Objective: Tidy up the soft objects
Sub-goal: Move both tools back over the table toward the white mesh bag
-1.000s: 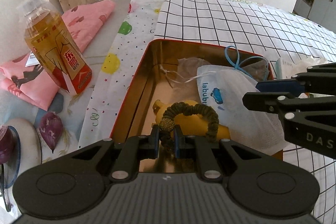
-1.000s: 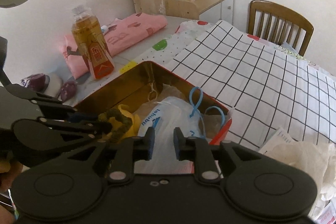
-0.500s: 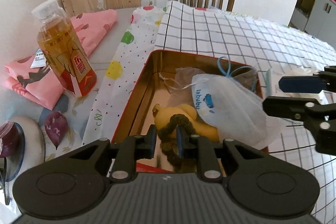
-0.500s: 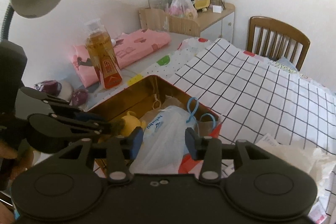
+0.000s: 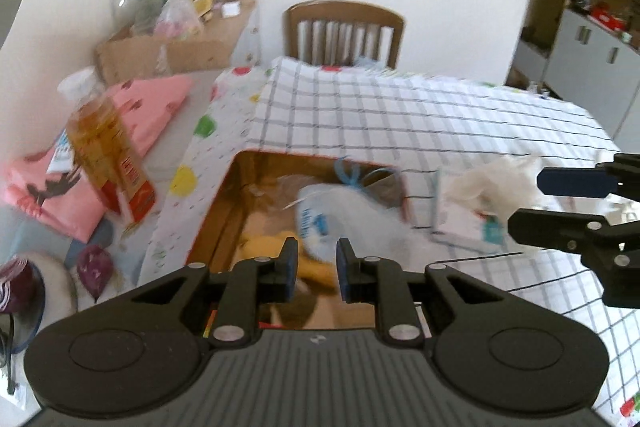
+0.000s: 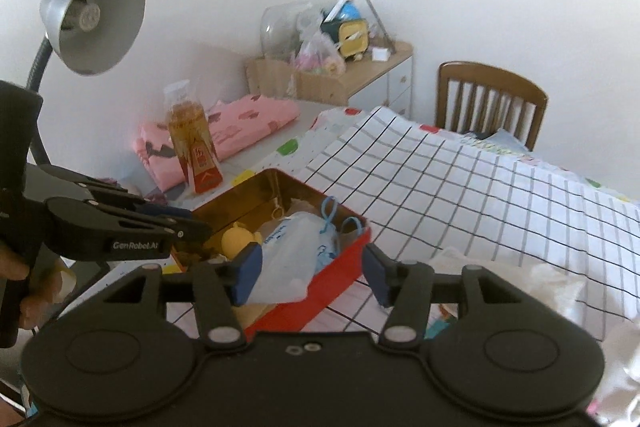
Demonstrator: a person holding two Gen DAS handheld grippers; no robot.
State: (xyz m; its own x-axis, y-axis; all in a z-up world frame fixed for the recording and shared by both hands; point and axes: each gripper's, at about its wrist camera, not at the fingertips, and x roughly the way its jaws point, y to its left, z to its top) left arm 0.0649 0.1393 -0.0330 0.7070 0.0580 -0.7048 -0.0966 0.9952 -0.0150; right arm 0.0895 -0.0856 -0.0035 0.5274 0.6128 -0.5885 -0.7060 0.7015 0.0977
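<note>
A red tin [image 5: 218,215] with a gold inside stands open on the table. In it lie a white plastic bag with blue print [image 5: 340,223] and a yellow soft toy [image 5: 268,247]. My left gripper [image 5: 316,265] hovers above the tin's near end, its jaws a little apart with nothing between them. From the right wrist the tin [image 6: 320,291], bag [image 6: 296,247] and toy [image 6: 240,239] sit just beyond my right gripper [image 6: 312,275]. Its jaws are opening and grip nothing. The left gripper [image 6: 200,223] reaches in from the left over the tin. The right gripper [image 5: 524,201] hangs by crumpled white tissue [image 5: 496,183].
A tea bottle [image 5: 104,155] and folded pink cloth [image 5: 136,111] lie left of the tin. A checked cloth [image 5: 400,115] covers the table, a wooden chair [image 5: 344,31] behind it. A grey desk lamp [image 6: 92,23] hangs over the left side. A hand [image 6: 24,291] holds the left gripper.
The left gripper let go of the dark braided band into the tin. Both grippers rose and drew back from the tin. The right jaws spread wider.
</note>
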